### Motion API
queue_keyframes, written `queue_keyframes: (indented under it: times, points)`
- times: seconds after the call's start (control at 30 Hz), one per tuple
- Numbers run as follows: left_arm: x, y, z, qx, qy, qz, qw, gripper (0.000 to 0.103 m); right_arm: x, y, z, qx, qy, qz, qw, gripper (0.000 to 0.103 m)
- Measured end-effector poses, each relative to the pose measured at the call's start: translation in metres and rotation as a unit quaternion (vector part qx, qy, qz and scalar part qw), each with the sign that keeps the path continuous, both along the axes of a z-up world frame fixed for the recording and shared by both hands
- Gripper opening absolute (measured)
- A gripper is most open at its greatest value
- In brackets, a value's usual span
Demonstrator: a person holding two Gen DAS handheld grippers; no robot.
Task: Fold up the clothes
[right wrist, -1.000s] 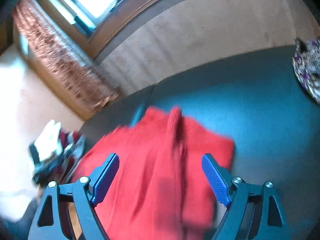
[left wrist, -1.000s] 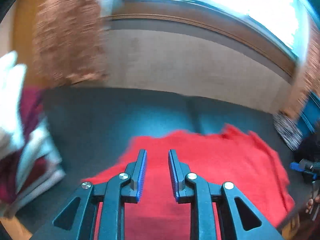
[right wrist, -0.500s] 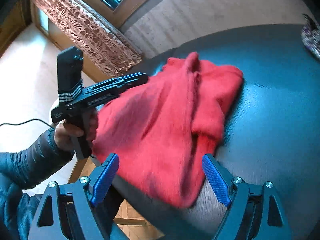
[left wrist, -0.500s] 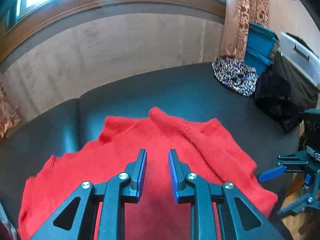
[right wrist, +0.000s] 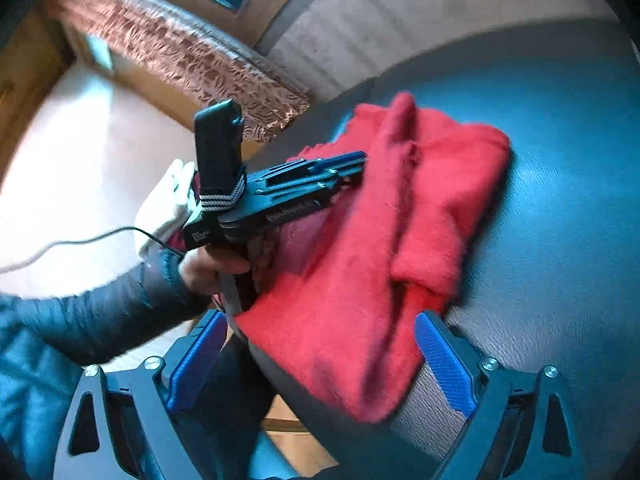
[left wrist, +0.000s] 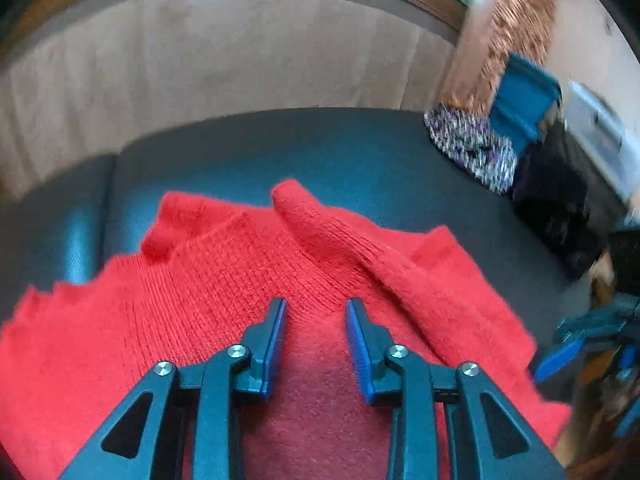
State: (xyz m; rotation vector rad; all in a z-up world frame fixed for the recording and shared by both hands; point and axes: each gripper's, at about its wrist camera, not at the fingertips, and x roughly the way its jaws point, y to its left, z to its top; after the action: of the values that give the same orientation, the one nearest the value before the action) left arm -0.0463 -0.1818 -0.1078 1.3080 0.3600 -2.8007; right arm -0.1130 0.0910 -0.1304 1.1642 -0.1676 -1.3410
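Observation:
A red knitted sweater (left wrist: pixel 200 300) lies rumpled on the dark table (left wrist: pixel 360 152), with one sleeve ridge running across it. My left gripper (left wrist: pixel 316 308) hovers low over the middle of the sweater; its jaws are opening, a narrow gap between the blue pads, nothing pinched. From the right wrist view the left gripper (right wrist: pixel 352 164) points onto the sweater (right wrist: pixel 360 260), held by a hand (right wrist: pixel 208 268). My right gripper (right wrist: pixel 320 344) is at the table's near edge, its jaws opening wide; the sweater's overhanging corner sits between them untouched. The right gripper (left wrist: pixel 560 356) also shows at the sweater's right edge.
A leopard-patterned garment (left wrist: pixel 468 148) and a black one (left wrist: pixel 556 208) lie at the table's far right, by a blue bin (left wrist: pixel 524 100). A pile of white and maroon clothes (right wrist: pixel 168 200) sits left of the table. A wall and curtain (right wrist: pixel 180 56) stand behind.
My left gripper swung over and sank toward the sweater, its jaws widening a little. The right gripper tipped down to the table's near edge and opened slightly further.

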Motion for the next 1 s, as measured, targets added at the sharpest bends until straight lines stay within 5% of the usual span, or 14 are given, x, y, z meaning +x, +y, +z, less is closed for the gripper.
queue_keyframes:
  times: [0.17,0.33,0.5,0.67,0.73,0.8,1.0]
  points:
    - [-0.001,0.003,0.000,-0.004,0.003,0.002,1.0000,0.032,0.008,-0.005,-0.001,-0.027,-0.013,0.009,1.000,0.096]
    - [-0.001,0.002,-0.003,0.002,0.004,0.004,1.0000,0.033,0.012,-0.001,-0.007,-0.001,-0.018,0.031,0.999,0.097]
    - [-0.005,0.012,-0.003,-0.035,0.000,0.010,0.9994,0.035,0.037,-0.018,-0.005,0.004,-0.069,0.142,0.987,0.103]
    - [-0.006,0.015,-0.004,-0.045,-0.003,0.011,0.9989,0.035,0.038,-0.038,-0.005,-0.033,-0.129,0.174,0.976,0.103]
    - [-0.006,0.015,-0.004,-0.044,0.000,0.010,0.9990,0.036,0.039,-0.028,-0.011,0.003,-0.133,0.206,0.969,0.102]
    - [-0.005,0.015,-0.004,-0.045,0.002,0.005,0.9990,0.036,0.040,-0.015,-0.012,0.046,-0.109,0.221,0.968,0.099]
    - [-0.006,0.019,-0.005,-0.050,0.003,-0.001,0.9988,0.037,0.034,-0.002,-0.008,0.127,-0.040,0.207,0.969,0.057]
